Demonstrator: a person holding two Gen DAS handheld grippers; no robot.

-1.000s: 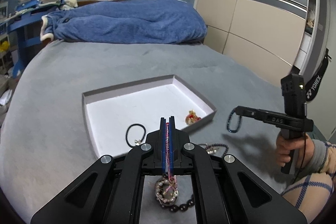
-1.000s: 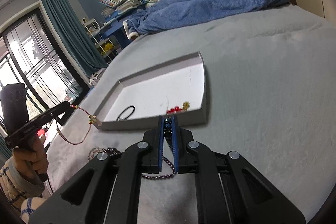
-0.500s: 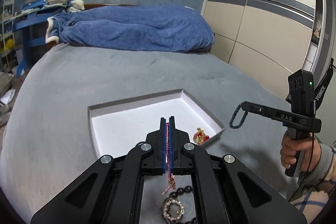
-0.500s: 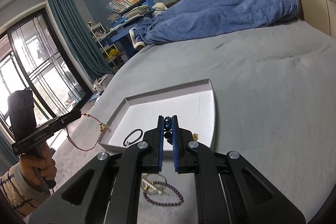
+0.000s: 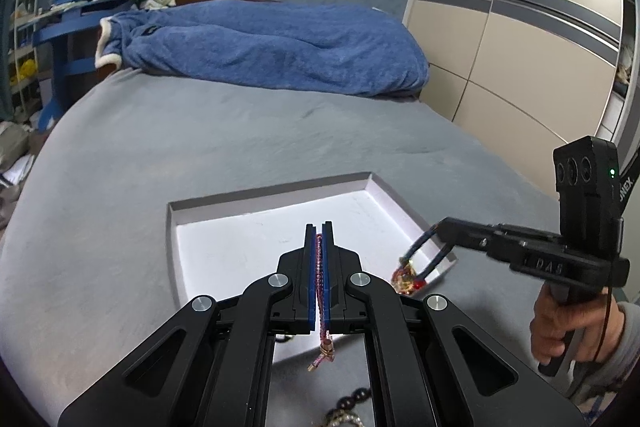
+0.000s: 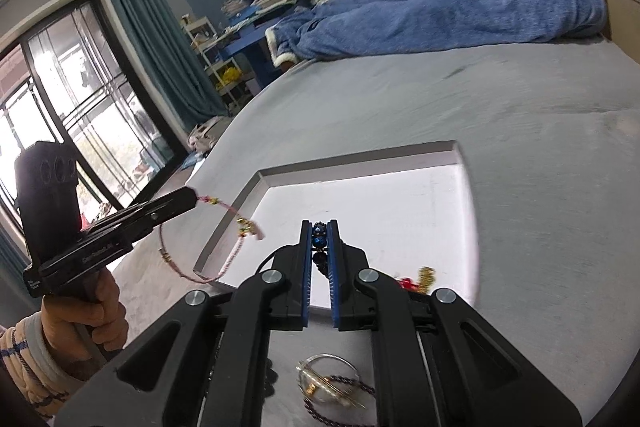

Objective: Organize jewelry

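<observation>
My left gripper (image 5: pixel 319 226) is shut on a thin pink cord bracelet (image 5: pixel 319 267), whose gold clasp dangles below the pads. It hangs over the near part of a shallow white tray with a grey rim (image 5: pixel 256 195). My right gripper (image 6: pixel 320 223) is shut on a dark blue bead bracelet (image 6: pixel 319 241) above the tray's near right side. The left wrist view shows that bracelet (image 5: pixel 424 255) as a loop under the right gripper (image 5: pixel 438 227). In the right wrist view the pink bracelet (image 6: pixel 250 227) swings from the left gripper (image 6: pixel 194 195) over the tray's (image 6: pixel 352 159) left corner.
A red and gold charm (image 5: pixel 406 277) lies in the tray's near right corner. Loose pieces lie on the grey bed before the tray: a clear bangle with a purple bead chain (image 6: pixel 332 383) and black beads (image 5: pixel 354 397). A blue blanket (image 5: pixel 280 47) lies at the bed's far end.
Both grippers have moved forward with their bracelets, from the loose pile to above the tray. The right one has also risen a little.
</observation>
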